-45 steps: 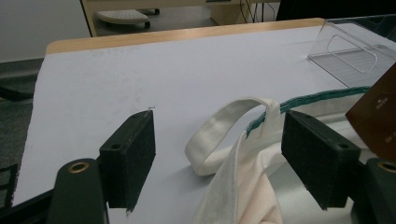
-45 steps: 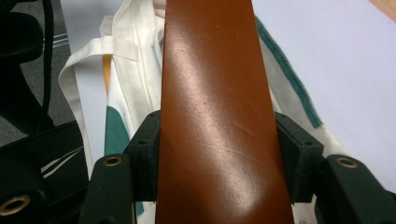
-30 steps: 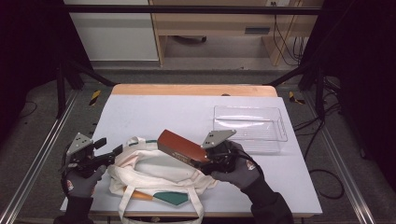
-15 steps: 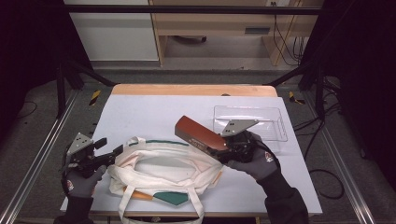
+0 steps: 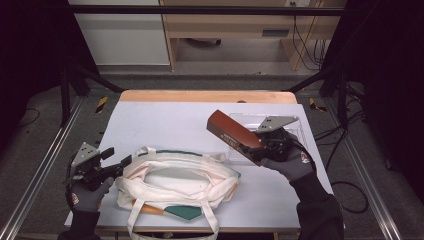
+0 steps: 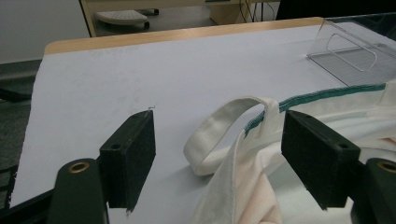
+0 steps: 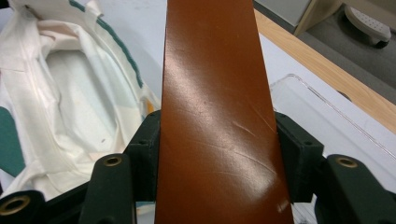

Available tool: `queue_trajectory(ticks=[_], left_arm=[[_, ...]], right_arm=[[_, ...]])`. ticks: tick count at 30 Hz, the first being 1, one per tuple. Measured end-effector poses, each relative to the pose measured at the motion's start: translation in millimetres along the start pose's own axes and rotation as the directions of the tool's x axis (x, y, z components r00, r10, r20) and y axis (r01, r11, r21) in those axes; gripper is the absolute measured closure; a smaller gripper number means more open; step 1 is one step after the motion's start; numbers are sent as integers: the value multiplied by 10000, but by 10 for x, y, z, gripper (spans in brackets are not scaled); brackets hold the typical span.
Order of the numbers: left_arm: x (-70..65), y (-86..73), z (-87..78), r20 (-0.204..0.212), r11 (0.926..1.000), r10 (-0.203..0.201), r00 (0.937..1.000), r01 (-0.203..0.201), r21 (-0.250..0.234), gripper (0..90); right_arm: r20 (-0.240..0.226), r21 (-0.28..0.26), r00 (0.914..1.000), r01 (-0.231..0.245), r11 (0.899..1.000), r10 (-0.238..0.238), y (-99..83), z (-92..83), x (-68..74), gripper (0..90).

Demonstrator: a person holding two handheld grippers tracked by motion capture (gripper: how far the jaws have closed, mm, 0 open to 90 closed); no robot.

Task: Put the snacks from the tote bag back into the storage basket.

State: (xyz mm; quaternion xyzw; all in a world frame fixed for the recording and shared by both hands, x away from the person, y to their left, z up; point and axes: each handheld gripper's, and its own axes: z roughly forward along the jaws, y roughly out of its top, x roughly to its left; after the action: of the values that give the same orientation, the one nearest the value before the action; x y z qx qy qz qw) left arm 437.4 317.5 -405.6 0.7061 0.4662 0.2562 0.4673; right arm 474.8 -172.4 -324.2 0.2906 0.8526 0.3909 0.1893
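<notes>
The table [image 5: 165, 125] has a pale top with a wooden strip along its far edge. A white cloth bag [image 5: 175, 180] with green trim lies open on it, just beside the left gripper [image 5: 117, 167] and touching its tips, its mouth up. One strap loop [image 6: 219, 135] rests flat on the tabletop between that gripper's open jaws. A second strap hangs over the near edge. A clear tray [image 5: 295, 127] lies on the table under and just beyond the right gripper [image 5: 252, 145]. The stretch of table ahead of the left gripper is bare to the far edge.
</notes>
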Motion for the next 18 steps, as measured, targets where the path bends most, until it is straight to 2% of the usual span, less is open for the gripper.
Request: queue_trajectory(ticks=[18], left_arm=[[4, 0, 0, -11, 10000, 2, 10000, -2, 6, 258]], right_arm=[[809, 247, 9962, -343, 9991, 322, -66, 55, -409, 435]])
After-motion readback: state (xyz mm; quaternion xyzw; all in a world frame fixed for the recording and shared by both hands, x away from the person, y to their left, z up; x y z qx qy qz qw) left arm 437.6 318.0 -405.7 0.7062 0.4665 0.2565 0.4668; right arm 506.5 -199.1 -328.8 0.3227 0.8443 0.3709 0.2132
